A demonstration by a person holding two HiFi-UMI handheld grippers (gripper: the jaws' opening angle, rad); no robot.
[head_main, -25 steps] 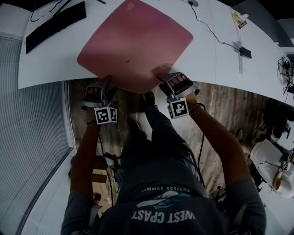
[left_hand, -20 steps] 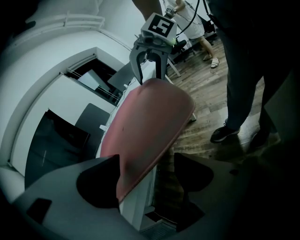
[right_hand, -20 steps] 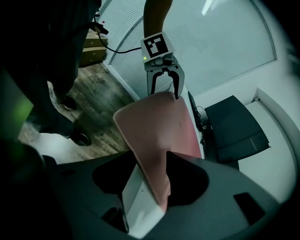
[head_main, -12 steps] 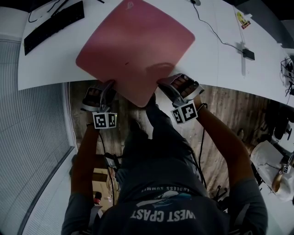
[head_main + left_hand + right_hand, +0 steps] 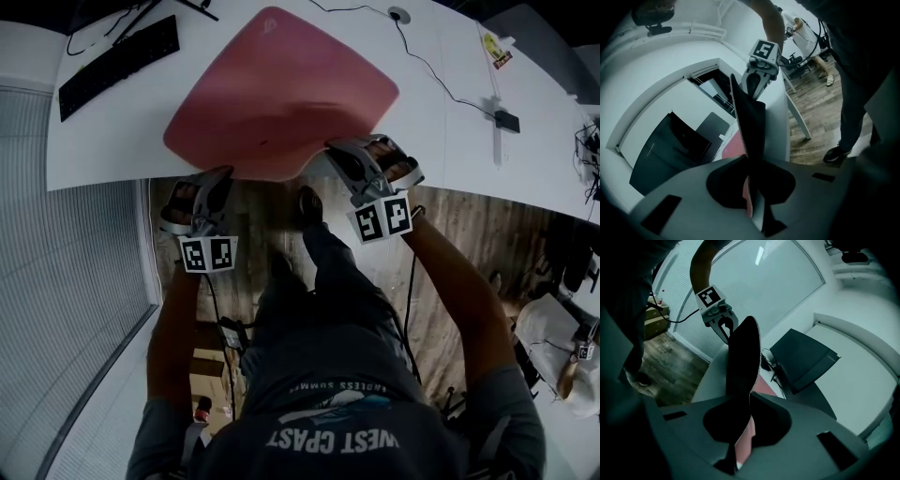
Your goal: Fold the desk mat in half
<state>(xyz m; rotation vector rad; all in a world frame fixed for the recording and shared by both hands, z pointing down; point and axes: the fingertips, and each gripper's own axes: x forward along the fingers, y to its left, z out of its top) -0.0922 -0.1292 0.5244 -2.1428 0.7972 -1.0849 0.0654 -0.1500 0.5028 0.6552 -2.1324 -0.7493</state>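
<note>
Pink mat (image 5: 281, 94) lies on the white counter (image 5: 450, 122), and its near edge no longer hangs past the rim as it did half a second ago. The fingers of the left gripper (image 5: 221, 176) and right gripper (image 5: 339, 150), spread wide a second ago, are now clamped tight on that near edge. Count: one mat, two grippers, one keyboard (image 5: 117, 66).

The desk mat (image 5: 281, 94) lay on the desk (image 5: 441, 131), reaching its near edge. A keyboard (image 5: 117, 64) lay left of the mat, toward the far left corner. A small box (image 5: 501, 119) sat well apart on the right.
</note>
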